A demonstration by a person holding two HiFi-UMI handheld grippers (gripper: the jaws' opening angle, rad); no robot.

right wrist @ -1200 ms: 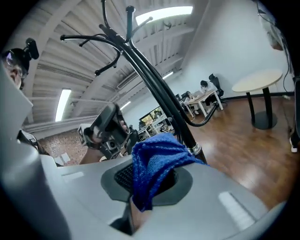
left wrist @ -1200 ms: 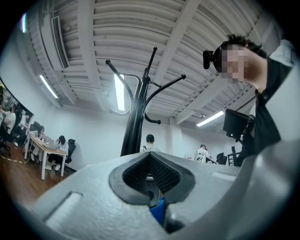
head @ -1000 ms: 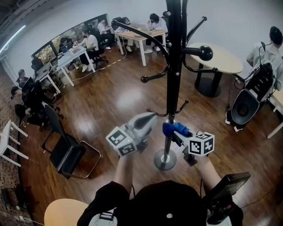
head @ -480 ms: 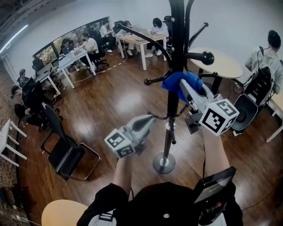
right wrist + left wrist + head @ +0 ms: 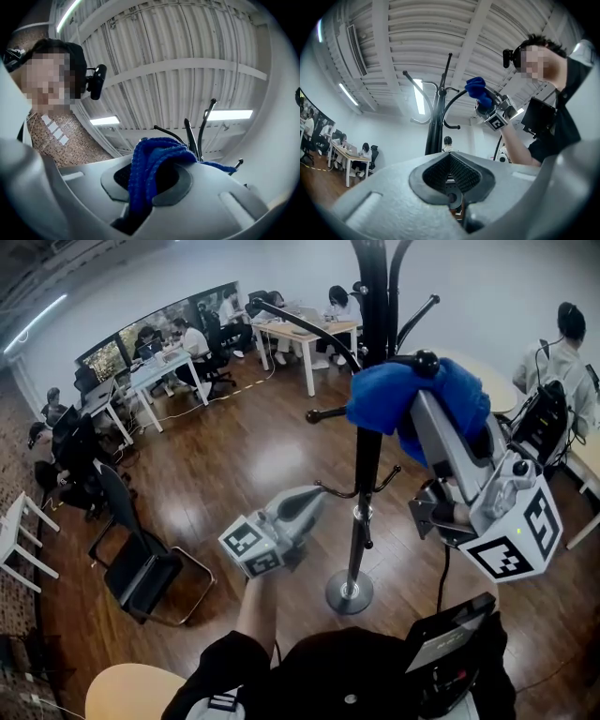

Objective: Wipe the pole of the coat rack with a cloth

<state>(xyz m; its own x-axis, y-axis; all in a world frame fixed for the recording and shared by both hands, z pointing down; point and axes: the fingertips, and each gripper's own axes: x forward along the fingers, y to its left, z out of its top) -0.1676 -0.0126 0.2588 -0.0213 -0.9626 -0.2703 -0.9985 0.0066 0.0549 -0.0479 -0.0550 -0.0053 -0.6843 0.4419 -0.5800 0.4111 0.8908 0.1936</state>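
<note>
Up from low on the rack, the right claw now sits in the upper right of the head view, level with the hook arms. It carries the blue cloth with it. The left claw has hardly shifted and hangs at lower centre-left, pointing toward the pole but apart from it.

The right claw's jaws are clamped on the cloth. In the right gripper view a thick fold runs between the pads and spills over the front. The left claw's jaws are together with nothing between them.

From the head view the cloth overlaps the pole. In the left gripper view, though, it appears to sit just to the right of the pole, close to a curved arm. So I cannot tell whether it is really pressing on the pole.

The likeliest trouble is a snag. The loose bunch is right among the hook arms, and the ball-tipped hook is just beside it. A downward stroke could catch the fabric and drag it out of the jaws.

A second risk is a stroke that misses, if the cloth rides alongside the pole rather than around it.

Third, nothing steadies the rack. A hard sideways push this high could rock it on its round base, as the left claw is not bracing it.
</note>
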